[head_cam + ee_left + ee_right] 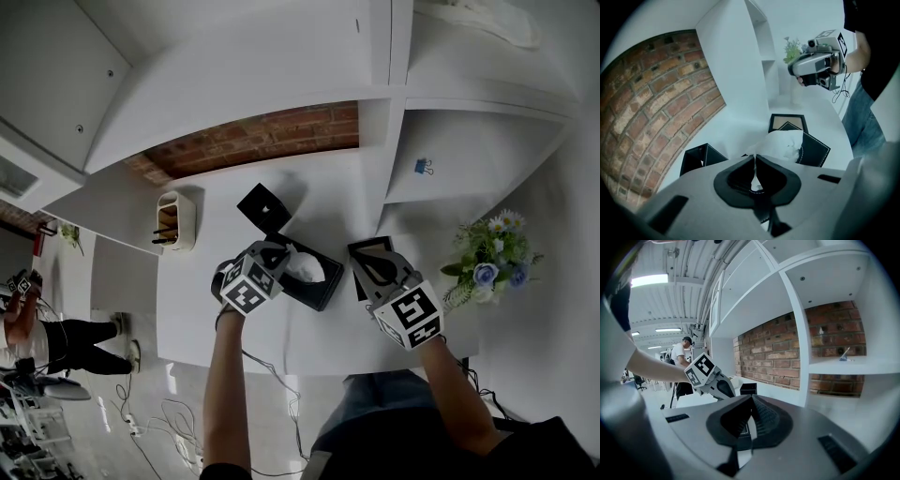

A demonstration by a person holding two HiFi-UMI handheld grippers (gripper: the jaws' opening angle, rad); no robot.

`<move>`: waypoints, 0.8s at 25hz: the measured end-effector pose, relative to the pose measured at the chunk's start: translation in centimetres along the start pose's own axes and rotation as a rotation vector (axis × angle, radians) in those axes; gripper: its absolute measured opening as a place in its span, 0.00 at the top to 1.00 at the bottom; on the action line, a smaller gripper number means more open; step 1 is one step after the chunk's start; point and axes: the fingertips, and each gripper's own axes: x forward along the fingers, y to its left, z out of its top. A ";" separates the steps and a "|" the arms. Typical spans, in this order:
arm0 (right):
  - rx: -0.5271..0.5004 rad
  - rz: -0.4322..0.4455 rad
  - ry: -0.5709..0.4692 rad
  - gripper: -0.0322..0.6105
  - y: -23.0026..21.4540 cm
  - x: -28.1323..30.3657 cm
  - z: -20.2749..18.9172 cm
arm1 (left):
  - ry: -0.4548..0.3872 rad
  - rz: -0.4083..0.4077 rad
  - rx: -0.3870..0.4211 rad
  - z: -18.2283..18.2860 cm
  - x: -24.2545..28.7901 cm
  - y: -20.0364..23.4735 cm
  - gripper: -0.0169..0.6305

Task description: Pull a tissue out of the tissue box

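Note:
The black tissue box (317,289) lies on the white table (234,323) with a white tissue (306,266) puffed up out of its slot. My left gripper (284,258) points steeply down at the box's left end. In the left gripper view the left gripper (755,157) is shut on a fold of the tissue (785,143), which rises from the box (814,151). My right gripper (373,270) hangs to the right of the box, apart from it. In the right gripper view the right gripper (751,397) is shut with nothing between its jaws.
A black picture frame (367,251) lies flat under the right gripper. A small open black box (262,205) stands behind the tissue box. A white pen holder (175,221) is at the far left and a flower bunch (491,259) at the right. White shelving (394,141) borders the back.

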 end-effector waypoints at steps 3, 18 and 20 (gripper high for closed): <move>0.000 -0.003 -0.001 0.95 -0.1 -0.1 0.0 | -0.025 0.038 -0.011 0.6 -0.6 0.8 0.95; -0.011 -0.008 -0.023 0.95 0.1 -0.4 1.2 | -0.209 0.257 -0.085 4.3 -6.1 5.3 0.95; -0.017 -0.005 -0.032 0.95 0.3 -0.5 1.7 | -0.247 0.286 -0.107 4.9 -7.3 5.6 0.95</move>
